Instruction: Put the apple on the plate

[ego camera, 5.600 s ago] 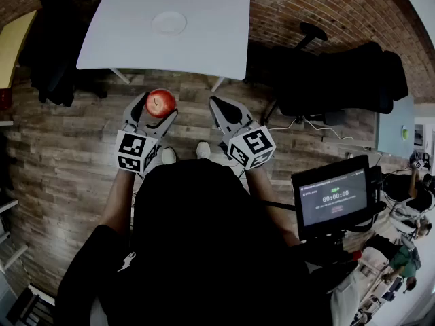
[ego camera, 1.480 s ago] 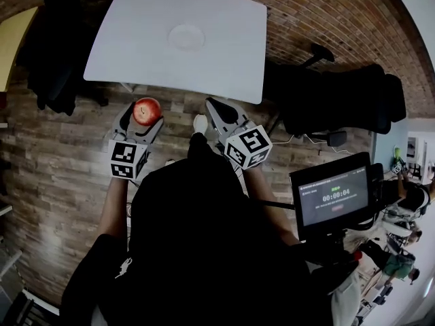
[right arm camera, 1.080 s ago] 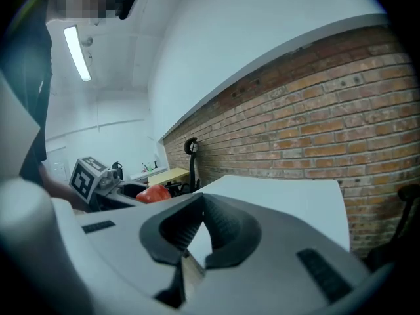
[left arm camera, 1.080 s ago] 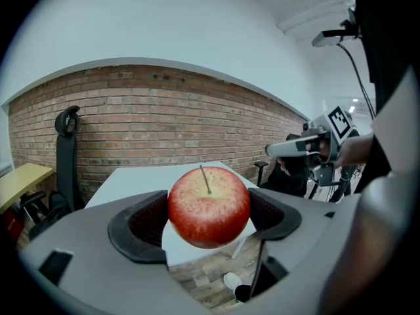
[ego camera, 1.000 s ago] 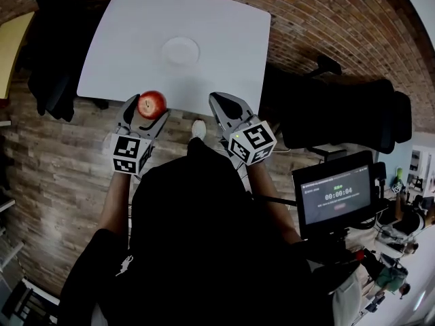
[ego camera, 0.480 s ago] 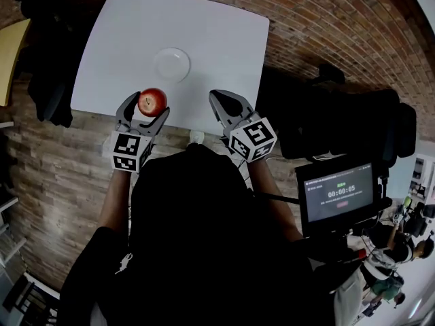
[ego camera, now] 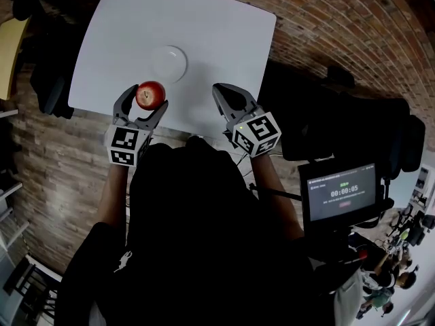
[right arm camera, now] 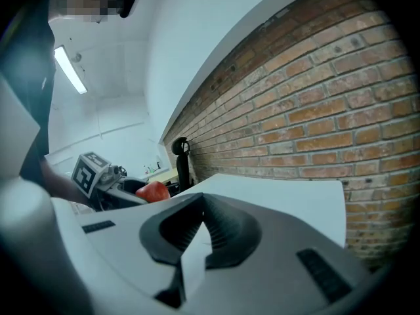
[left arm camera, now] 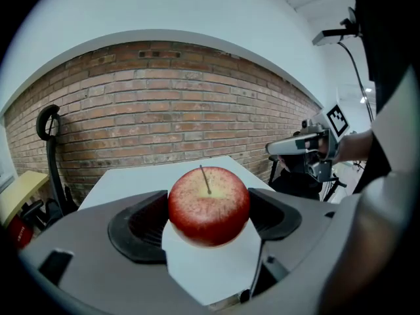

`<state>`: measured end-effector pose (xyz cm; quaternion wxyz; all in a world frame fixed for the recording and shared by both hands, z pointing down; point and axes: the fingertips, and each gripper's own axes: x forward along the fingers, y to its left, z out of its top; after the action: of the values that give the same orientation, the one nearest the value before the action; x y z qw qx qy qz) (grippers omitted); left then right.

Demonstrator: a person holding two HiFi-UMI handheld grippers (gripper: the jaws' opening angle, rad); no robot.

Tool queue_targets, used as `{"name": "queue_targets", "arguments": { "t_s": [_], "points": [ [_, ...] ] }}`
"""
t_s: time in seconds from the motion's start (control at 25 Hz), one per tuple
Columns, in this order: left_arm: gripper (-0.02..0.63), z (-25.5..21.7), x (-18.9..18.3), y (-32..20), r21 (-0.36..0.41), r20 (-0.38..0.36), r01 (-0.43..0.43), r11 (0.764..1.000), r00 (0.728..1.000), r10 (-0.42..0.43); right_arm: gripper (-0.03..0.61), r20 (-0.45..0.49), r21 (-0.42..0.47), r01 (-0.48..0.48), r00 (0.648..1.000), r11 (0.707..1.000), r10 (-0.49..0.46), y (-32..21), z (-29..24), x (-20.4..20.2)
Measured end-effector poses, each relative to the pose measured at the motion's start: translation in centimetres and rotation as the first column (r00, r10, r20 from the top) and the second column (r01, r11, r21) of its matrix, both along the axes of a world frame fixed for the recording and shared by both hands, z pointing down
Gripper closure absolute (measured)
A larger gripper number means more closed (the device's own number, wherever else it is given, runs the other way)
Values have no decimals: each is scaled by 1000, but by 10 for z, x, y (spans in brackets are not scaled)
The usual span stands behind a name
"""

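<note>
Over the near edge of the worktop (ego camera: 224,32), the left gripper (ego camera: 145,99) holds the apple (ego camera: 151,94), with a pad pressed against each flank. The jaws stand wide because the fruit fills them. In the left gripper view the apple sits stem up, roughly upright. It is close to round, so no long axis matters for setting it down.

The plate (ego camera: 168,64) lies ahead of the apple and a little to the person's right, towards the brick wall. It is near the apple but not under it, with a strip of bare worktop between the two. In my judgement the coming move is a short reach forward with a slight drift right, then a descent onto the plate before the jaws part. The plate does not show in the left gripper view, where the apple blocks the line along the jaws. The head view is the one to steer by.

The right gripper (ego camera: 223,94) hangs over the same near edge, off to the plate's right, with its jaw tips together and nothing between them. It is somewhat farther from the plate than the left one, and it has no part in this step as far as I can judge.

By count there are one apple, one plate, one worktop and two grippers. Nothing else lies on the worktop.
</note>
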<state>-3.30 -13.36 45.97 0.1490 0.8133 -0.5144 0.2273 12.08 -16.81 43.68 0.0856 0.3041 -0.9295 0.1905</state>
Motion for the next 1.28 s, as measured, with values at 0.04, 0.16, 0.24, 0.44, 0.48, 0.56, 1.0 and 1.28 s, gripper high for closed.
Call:
{"name": "queue_targets", "arguments": {
  "t_s": [0.04, 0.16, 0.24, 0.44, 0.48, 0.56, 1.0, 1.28],
  "points": [
    [227, -1, 0, 1, -1, 3, 1, 1000, 1000, -1, 575, 0, 0, 3, 1000, 1000, -3, 0, 0, 0],
    [227, -3, 5, 5, -4, 4, -2, 1000, 1000, 2, 575, -11, 9, 25, 1000, 1000, -25, 0, 0, -1],
    [227, -2, 11, 8, -9, 6, -14, 1000, 1000, 14, 575, -19, 17, 44, 999, 999, -43, 1, 0, -2],
    [227, -4, 12, 11, -8, 14, -18, 1000, 1000, 18, 575, -14, 27, 64, 998, 998, -64, 1, -3, -8],
    [227, -3, 11, 11, -12, 15, -17, 1000, 1000, 17, 575, -10, 27, 62, 998, 998, -61, 1, -4, -9],
    [226, -1, 9, 12, -18, 21, -21, 1000, 1000, 21, 575, 4, 24, 49, 999, 999, -49, 1, -4, -9],
    [227, -3, 16, -4, -11, 20, -74, 997, 997, 75, 575, 2, 1, 18, 1000, 1000, -18, -1, -2, -7],
    [227, 2, -7, -13, -9, -4, -144, 989, 990, 144, 575, -14, 16, -56, 998, 998, 57, -2, -6, -32]
  ]
}}
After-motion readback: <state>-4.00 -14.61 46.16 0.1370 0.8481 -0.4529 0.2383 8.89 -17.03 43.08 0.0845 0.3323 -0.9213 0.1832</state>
